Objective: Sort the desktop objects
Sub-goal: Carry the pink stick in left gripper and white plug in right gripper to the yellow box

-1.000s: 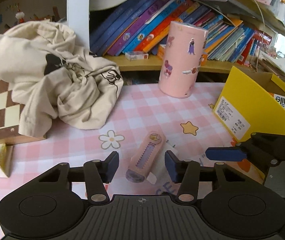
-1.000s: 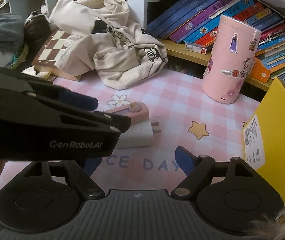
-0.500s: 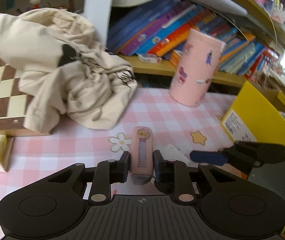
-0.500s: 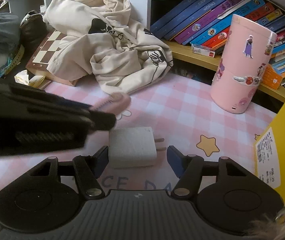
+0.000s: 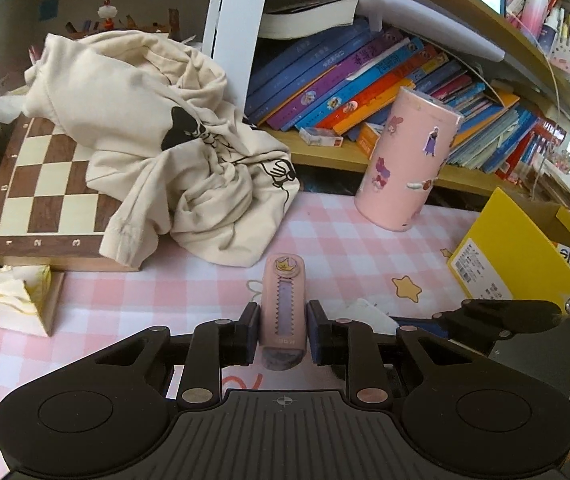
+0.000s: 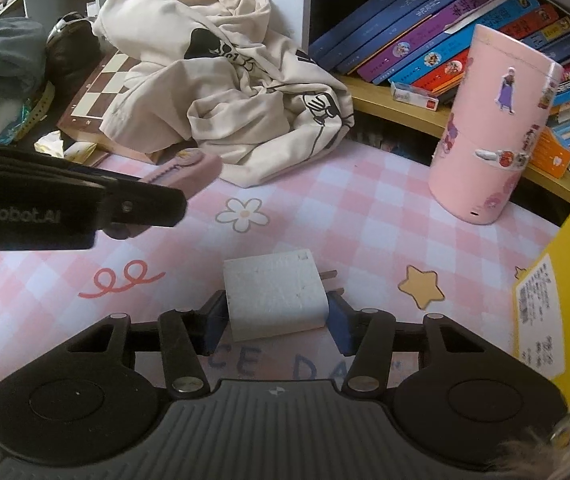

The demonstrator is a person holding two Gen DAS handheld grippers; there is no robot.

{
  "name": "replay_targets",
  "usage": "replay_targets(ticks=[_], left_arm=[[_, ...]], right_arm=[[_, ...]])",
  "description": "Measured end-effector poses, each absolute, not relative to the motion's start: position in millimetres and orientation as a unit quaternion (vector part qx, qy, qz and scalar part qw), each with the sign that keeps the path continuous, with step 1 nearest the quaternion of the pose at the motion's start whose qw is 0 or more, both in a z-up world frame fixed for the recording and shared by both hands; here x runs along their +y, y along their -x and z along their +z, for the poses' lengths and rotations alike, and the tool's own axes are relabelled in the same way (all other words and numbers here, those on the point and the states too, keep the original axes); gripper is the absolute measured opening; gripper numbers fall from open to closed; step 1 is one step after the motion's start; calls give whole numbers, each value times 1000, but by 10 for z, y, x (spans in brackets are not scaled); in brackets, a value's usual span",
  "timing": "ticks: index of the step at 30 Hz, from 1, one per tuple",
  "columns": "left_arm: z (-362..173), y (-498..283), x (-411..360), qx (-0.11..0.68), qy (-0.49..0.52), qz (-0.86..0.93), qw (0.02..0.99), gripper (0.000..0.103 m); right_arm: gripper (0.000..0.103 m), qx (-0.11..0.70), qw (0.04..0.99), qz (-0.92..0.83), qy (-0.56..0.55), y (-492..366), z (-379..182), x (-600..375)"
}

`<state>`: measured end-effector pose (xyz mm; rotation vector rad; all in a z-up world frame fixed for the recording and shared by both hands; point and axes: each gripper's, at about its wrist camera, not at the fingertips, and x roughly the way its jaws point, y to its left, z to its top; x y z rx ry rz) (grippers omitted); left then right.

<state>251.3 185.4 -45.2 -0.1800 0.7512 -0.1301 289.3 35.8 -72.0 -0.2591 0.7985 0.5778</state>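
left wrist view has the left gripper [image 5: 281, 330] clamped tight on the pink cutter [image 5: 283, 304], pads pressed on both its sides; from the right wrist view the cutter [image 6: 183, 174] looks to be up off the table [image 6: 365, 216], sticking out past the fingers toward the cream shirt [image 6: 225, 80]; so that pick looks done imo.

right gripper [image 6: 277, 316] is on the white charger [image 6: 275, 294], which sits flat on the table with its prongs pointing right; the jaws are closing with the charger between them; left pad looks right at its edge, right pad at the corner by the prongs; can't tell if it's gripped firm yet.

so the step is a double pick, one thing per hand; next, i'd guess, finish the squeeze on the charger, lift it straight up, then carry both somewhere; the yellow box [image 6: 565, 288] on the right is the likely bin but that's a guess; the pink tube [image 6: 493, 132] stands near that path, so go wide of it.
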Motion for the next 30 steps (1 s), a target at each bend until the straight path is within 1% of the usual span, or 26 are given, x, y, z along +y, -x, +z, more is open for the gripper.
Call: replay_targets(ticks=[8, 18, 30], left_arm=[[-389, -2134, 1850, 375, 98, -69, 919, 23], [-130, -1521, 1610, 369, 98, -118, 917, 23], [142, -1143, 1209, 355, 81, -202, 909, 23]], right_arm=[[50, 386, 871, 279, 121, -2565, -493, 120], [50, 393, 869, 282, 106, -1920, -174, -292], [50, 417, 881, 212, 68, -1303, -10, -913]])
